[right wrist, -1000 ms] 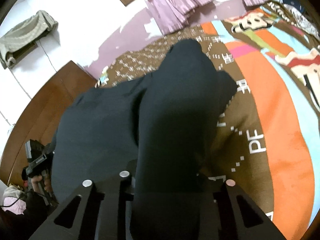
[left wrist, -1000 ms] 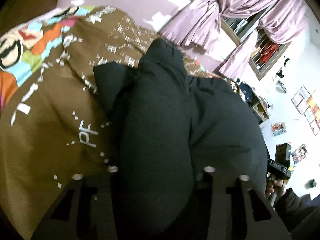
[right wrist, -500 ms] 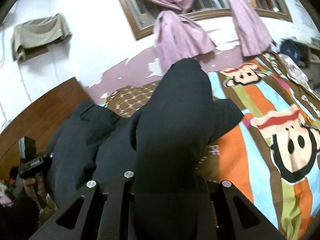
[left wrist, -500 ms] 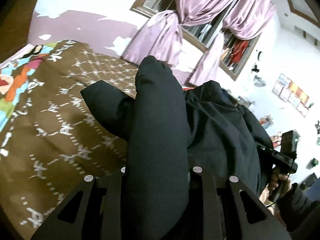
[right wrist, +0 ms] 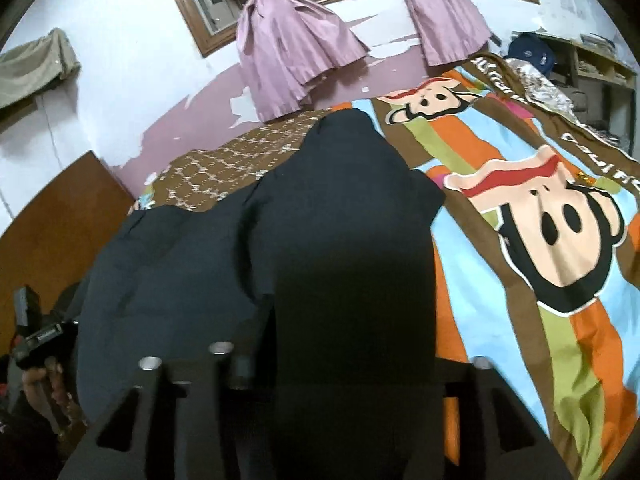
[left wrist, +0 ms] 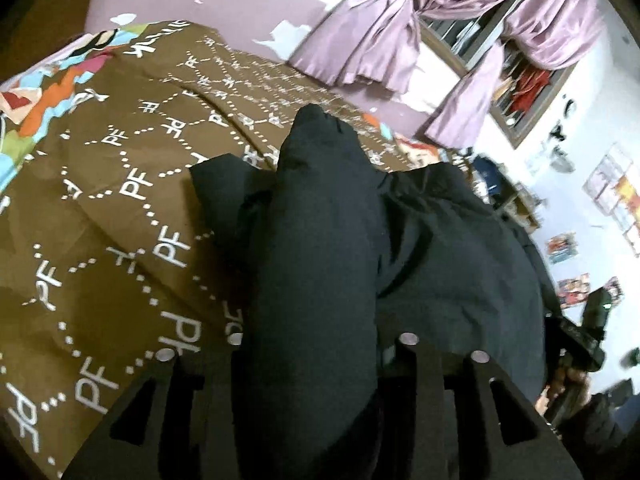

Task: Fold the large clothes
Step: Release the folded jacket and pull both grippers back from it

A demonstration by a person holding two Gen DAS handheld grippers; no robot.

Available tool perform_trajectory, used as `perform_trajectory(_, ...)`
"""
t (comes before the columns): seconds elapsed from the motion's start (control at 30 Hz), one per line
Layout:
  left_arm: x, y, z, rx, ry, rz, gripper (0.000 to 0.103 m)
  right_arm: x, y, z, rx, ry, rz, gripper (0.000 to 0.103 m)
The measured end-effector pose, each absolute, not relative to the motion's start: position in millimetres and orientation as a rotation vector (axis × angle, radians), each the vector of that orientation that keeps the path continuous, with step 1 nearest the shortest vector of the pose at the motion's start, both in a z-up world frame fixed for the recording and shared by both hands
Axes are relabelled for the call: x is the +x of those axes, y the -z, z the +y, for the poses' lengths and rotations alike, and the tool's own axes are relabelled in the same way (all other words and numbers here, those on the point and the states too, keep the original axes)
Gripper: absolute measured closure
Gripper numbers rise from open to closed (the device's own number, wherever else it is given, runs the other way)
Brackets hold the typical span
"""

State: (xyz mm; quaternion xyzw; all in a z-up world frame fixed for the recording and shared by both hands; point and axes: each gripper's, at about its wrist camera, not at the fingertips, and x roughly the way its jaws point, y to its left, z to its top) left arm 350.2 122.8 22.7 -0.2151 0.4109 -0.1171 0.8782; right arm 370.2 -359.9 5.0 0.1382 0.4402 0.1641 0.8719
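The big dark coat (left wrist: pixel 440 248) lies on the bed (left wrist: pixel 100 208), near its head end. Each tongs, left (left wrist: pixel 316 344) and right (right wrist: pixel 352 356), has a thick coat fold between its jaws, which are opening, likely to drop the fold.

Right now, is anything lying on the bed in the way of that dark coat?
Nothing visible. The coat already fills both grippers, whose jaws are opening. The bedspread around it looks bare; foil-like clutter sits only at its far corner.
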Motion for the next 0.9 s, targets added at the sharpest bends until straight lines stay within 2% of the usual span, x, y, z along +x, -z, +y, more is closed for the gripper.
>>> perform_trajectory(0.07, 350.3, -26.7, 122.6, -0.43, 0.2, 0.872, 0.062, 369.4, -4.9, -361.1, 0.298, -0.312, 0.93, 0.036)
perform_trajectory(0.13, 348.6, -31.2, 120.7, -0.402, 0.141, 0.882, 0.05, 366.9, -7.8, -360.7, 0.294, -0.28, 0.926, 0.028)
perform_trajectory(0.2, 345.0, -35.9, 119.1, -0.386, 0.096, 0.891, 0.044, 362.4, -14.9, -359.9, 0.274, -0.239, 0.906, 0.017)
perform_trajectory(0.23, 343.6, -37.3, 117.9, -0.38, 0.082, 0.894, 0.034, 359.5, -19.9, -359.2, 0.259, -0.221, 0.891, 0.01)
perform_trajectory(0.27, 340.2, -42.0, 115.9, -0.363, 0.055, 0.884, 0.026, 357.9, -24.3, -357.7, 0.248, -0.209, 0.878, 0.008)
perform_trajectory(0.3, 335.4, -48.1, 113.3, -0.347, 0.032, 0.857, 0.013, 355.0, -29.5, -356.2, 0.235, -0.199, 0.864, 0.007)
perform_trajectory(0.33, 331.9, -54.4, 110.0, -0.337, 0.018, 0.829, 0.007, 353.7, -32.9, -355.1, 0.227, -0.195, 0.858, 0.007)
perform_trajectory(0.63, 292.7, -115.2, 58.3, -0.197, 0.023, 0.708, 0.002, 329.9, -87.0, -344.9, 0.175, -0.233, 0.825, 0.0)
perform_trajectory(0.9, 260.2, -145.4, 19.8, -0.098, 0.066, 0.676, 0.002, 307.6, -155.0, -323.7, 0.079, -0.343, 0.887, 0.0)
